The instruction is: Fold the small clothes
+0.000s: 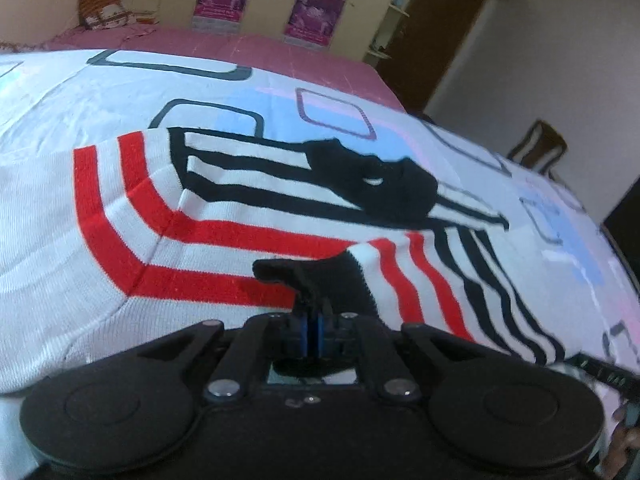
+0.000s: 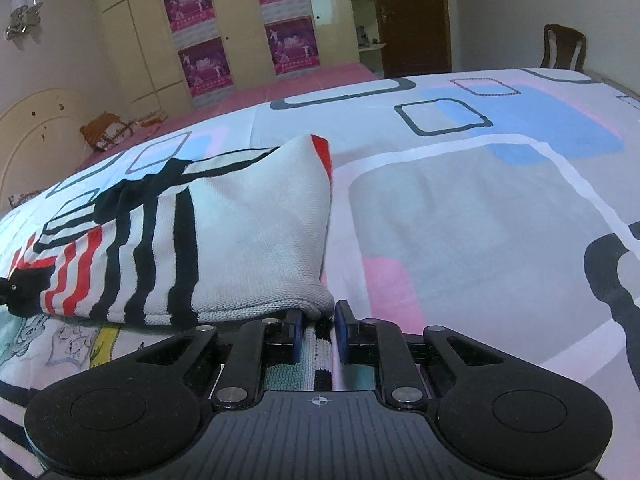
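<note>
We're in a home bedroom: a bed [image 2: 460, 208] under a patterned sheet, its cream headboard [image 2: 36, 136] at the left edge, a cushion [image 2: 105, 133] beside it, wardrobe doors [image 2: 224, 28] with pink posters [image 2: 204, 65], a wooden door [image 2: 412, 16], a chair [image 2: 563, 51].

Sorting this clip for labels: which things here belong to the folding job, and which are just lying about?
Job:
- striped knit garment
- left gripper, shut on its black trim
- right gripper, fingers around its folded edge
- bed sheet as work surface

Lying about:
- wooden chair
- orange patterned pillow
- pink posters
</note>
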Action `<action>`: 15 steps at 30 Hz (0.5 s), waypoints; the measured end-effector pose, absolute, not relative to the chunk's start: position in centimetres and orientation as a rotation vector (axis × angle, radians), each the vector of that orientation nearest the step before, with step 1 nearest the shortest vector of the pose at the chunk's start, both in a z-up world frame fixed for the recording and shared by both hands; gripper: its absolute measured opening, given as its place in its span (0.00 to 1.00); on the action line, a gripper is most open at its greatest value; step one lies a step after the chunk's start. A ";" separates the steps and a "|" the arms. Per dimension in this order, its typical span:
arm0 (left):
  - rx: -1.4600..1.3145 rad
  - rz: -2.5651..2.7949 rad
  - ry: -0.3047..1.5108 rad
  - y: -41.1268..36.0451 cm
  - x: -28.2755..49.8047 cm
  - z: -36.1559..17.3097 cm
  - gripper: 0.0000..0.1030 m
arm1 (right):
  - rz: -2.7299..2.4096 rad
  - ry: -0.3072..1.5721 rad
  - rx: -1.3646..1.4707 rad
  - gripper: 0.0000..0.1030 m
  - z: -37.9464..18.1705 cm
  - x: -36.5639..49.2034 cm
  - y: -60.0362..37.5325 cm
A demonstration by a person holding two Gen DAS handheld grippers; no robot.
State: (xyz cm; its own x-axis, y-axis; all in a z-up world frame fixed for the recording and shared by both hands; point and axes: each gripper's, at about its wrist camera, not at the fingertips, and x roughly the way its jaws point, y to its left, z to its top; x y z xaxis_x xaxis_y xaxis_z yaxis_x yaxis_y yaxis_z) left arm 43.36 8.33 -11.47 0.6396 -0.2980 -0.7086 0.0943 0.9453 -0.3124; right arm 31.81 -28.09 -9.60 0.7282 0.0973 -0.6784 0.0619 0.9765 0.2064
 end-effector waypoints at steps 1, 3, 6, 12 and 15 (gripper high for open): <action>-0.247 -0.229 0.849 8.4 43.2 -11.3 0.23 | 0.031 0.760 0.233 0.16 -9.3 31.5 -28.4; -0.219 -0.220 0.822 8.7 42.6 -10.6 0.55 | 0.024 0.739 0.267 0.35 -8.3 30.6 -29.3; -0.223 -0.213 0.778 9.2 42.5 -9.9 0.65 | 0.016 0.657 0.317 0.63 -6.5 30.2 -30.8; -0.269 -0.214 0.853 8.8 46.0 -11.2 0.42 | 0.034 0.662 0.402 0.40 -5.6 38.7 -32.5; -0.245 -0.213 0.853 8.4 46.1 -11.5 0.14 | 0.051 0.702 0.433 0.40 -6.7 43.0 -33.2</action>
State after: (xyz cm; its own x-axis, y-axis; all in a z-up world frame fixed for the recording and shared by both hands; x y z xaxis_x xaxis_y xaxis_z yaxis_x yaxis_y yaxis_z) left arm 46.09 8.40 -11.48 0.6395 -0.2819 -0.7153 0.0866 0.9509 -0.2973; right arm 43.01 -33.17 -6.68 0.7662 0.1885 -0.6143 0.0985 0.9103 0.4022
